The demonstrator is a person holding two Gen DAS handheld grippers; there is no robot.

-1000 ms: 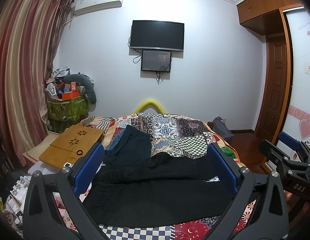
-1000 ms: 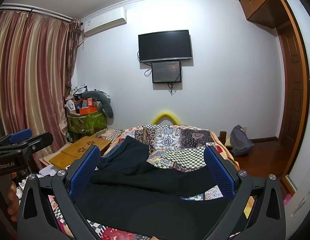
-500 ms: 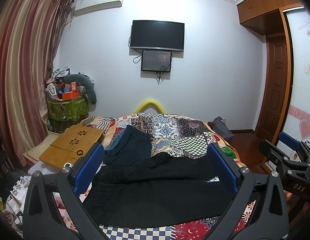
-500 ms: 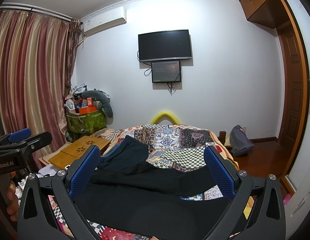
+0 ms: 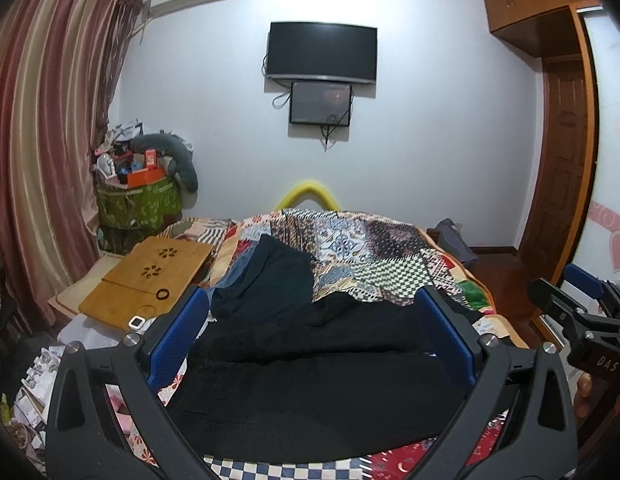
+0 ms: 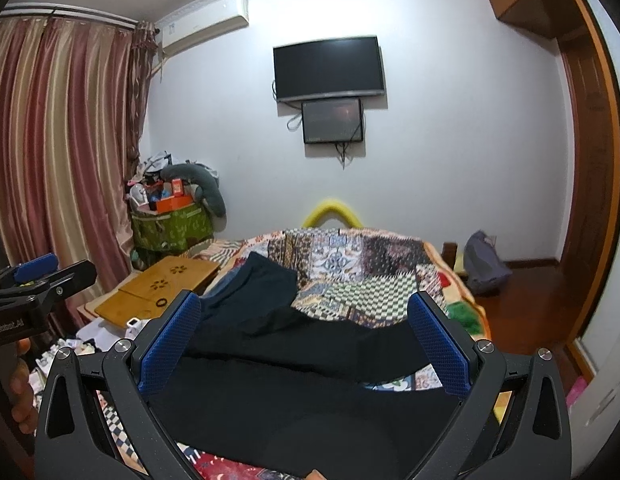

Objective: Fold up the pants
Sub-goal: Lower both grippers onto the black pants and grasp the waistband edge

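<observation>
Black pants (image 5: 310, 392) lie spread across the near end of the bed, legs running sideways; they also fill the near part of the right wrist view (image 6: 293, 392). A second dark blue-green garment (image 5: 269, 280) lies behind them, seen too from the right (image 6: 253, 288). My left gripper (image 5: 312, 336) hangs open above the pants, blue pads wide apart, holding nothing. My right gripper (image 6: 305, 336) is open as well, above the pants. Each gripper shows at the edge of the other's view: the right one (image 5: 582, 320), the left one (image 6: 33, 280).
The bed carries a patchwork quilt (image 5: 370, 252) with a yellow headboard (image 5: 307, 194) behind. A wooden lap desk (image 5: 149, 272) lies at the left, a green basket of clutter (image 5: 137, 200) beyond it. Curtains hang left; a wooden door (image 5: 562, 160) and floor lie right.
</observation>
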